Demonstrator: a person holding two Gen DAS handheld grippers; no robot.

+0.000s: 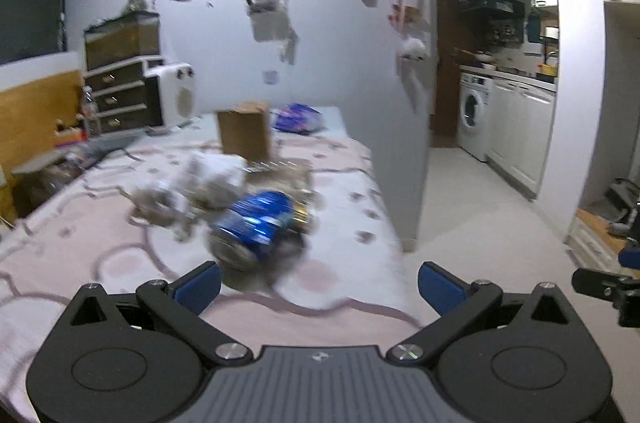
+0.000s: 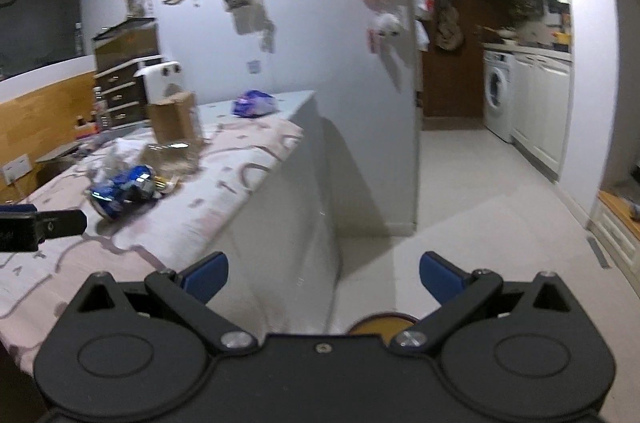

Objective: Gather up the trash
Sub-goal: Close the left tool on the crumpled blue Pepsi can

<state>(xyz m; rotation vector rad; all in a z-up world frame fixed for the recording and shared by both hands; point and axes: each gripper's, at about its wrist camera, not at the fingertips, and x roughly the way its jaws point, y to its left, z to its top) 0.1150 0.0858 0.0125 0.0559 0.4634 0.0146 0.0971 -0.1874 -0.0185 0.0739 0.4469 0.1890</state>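
**Both grippers apart above the pink-covered table, trash ahead of the left one**

Your left gripper hangs over the long table with a pale pink patterned cloth, which fills the view ahead and to the left of its fingers. Its jaws stand wide apart with nothing between them. Your right gripper is off the table's near right corner, over the pale tiled floor; its jaws are also spread wide and empty, and the table's white side panel drops away just ahead and left of them.

Far ahead of the left gripper, at the back of the cloth, a brown cardboard box stands upright. Beyond it and slightly right lies a crumpled purple-and-white plastic bag.

Closer, just ahead of the left finger, a crushed blue metal can lies on its side on the cloth, its silver end turned toward you. It is blurred, so its label cannot be read. Crumpled greyish paper scraps sit touching the can on its left and behind it, and a small gold-coloured wrapper lies against the can's far right end. From the right gripper, the can is well ahead and to the left.
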